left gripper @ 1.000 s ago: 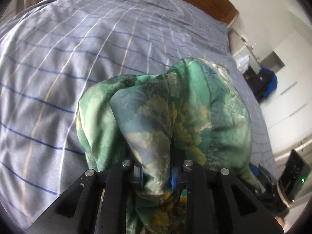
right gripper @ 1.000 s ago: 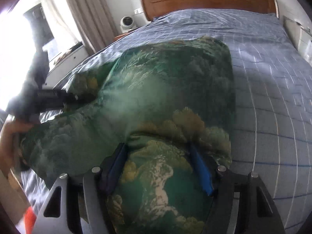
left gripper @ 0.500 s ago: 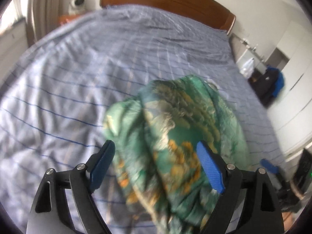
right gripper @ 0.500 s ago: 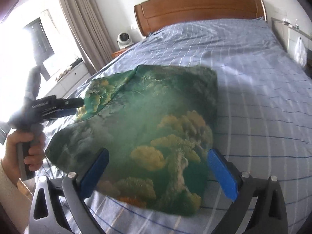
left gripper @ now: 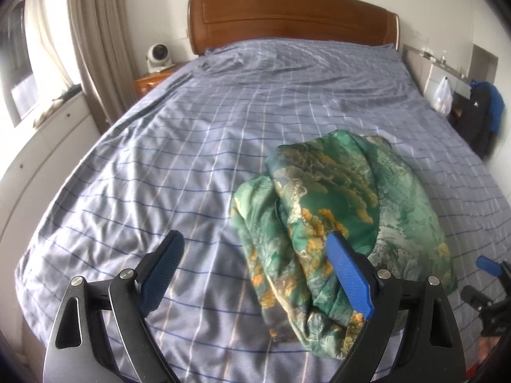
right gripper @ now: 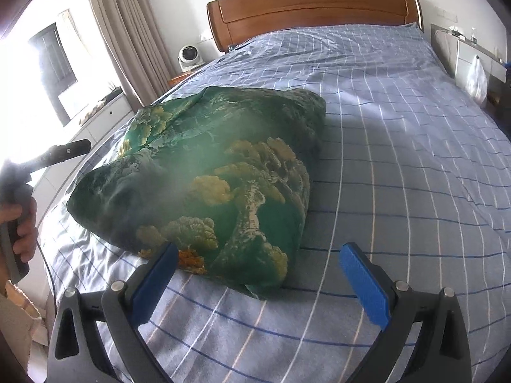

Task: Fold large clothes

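A green garment with yellow and white print [left gripper: 345, 217] lies bunched in a loose pile on the blue checked bedsheet [left gripper: 198, 146], near the foot of the bed. My left gripper [left gripper: 255, 242] is open and empty, held just short of the pile's near left side. In the right wrist view the same garment [right gripper: 217, 172] lies just beyond my right gripper [right gripper: 258, 252], which is open and empty. The left gripper's handle [right gripper: 60, 153] shows there at the far left, held in a hand.
A wooden headboard [left gripper: 287, 16] stands at the far end. A nightstand with a small white fan [left gripper: 158, 56] is at the left, by curtains and a window. A shelf unit and a dark bag [left gripper: 482, 115] stand at the right of the bed.
Both grippers were shut on the garment a second ago. They opened, let it drop onto the bed, and pulled back toward the foot of the bed.
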